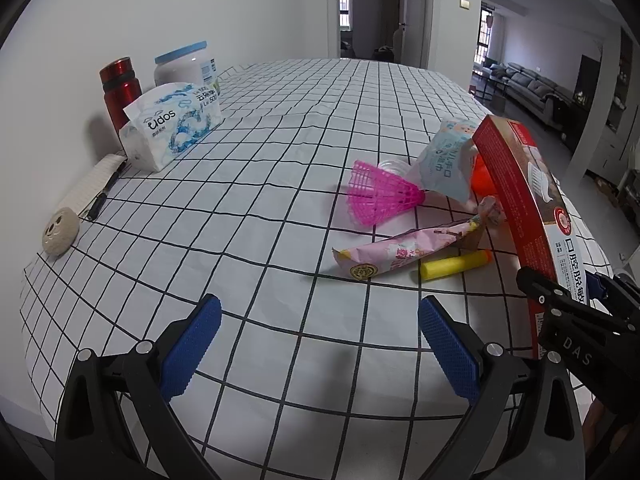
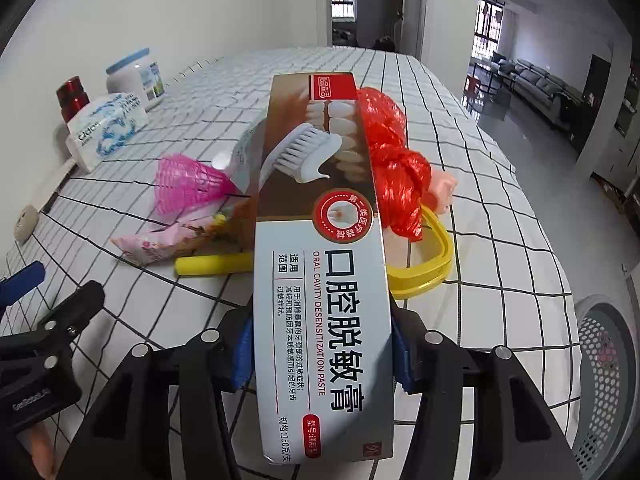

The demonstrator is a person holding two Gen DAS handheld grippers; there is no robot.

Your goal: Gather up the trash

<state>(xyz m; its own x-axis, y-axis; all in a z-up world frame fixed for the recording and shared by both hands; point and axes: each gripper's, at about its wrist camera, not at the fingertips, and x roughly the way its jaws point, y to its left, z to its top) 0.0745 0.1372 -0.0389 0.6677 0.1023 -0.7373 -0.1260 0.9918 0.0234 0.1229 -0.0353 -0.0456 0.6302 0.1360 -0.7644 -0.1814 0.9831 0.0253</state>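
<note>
The right gripper (image 2: 322, 354) pinches the toothpaste box (image 2: 320, 240) by its long sides near the lower end, so most of the carton juts forward, tilted up above the worktop (image 2: 500, 184). That is the main hazard: the grip sits far from the box's middle, and a thin empty carton can buckle between the pads or pivot and slip out as it swings. The grey mesh bin (image 2: 604, 380) stands below the worktop edge on the right; a long box carried endwise could catch its rim and fall to the floor.

The box's far end hangs close over the rest of the litter: the red plastic bag (image 2: 394, 160), the yellow frame (image 2: 434, 264), the yellow foam dart (image 1: 454, 266), the pink wrapper (image 1: 404, 254), the pink shuttlecock (image 1: 378, 194) and a wipes packet (image 1: 444, 162). A careless sweep could knock any of these off or scatter them.

The left gripper (image 1: 320, 352) hangs spread and empty over bare cloth, just beside the right one; the two tools could collide if both reach for the pile together.
</note>
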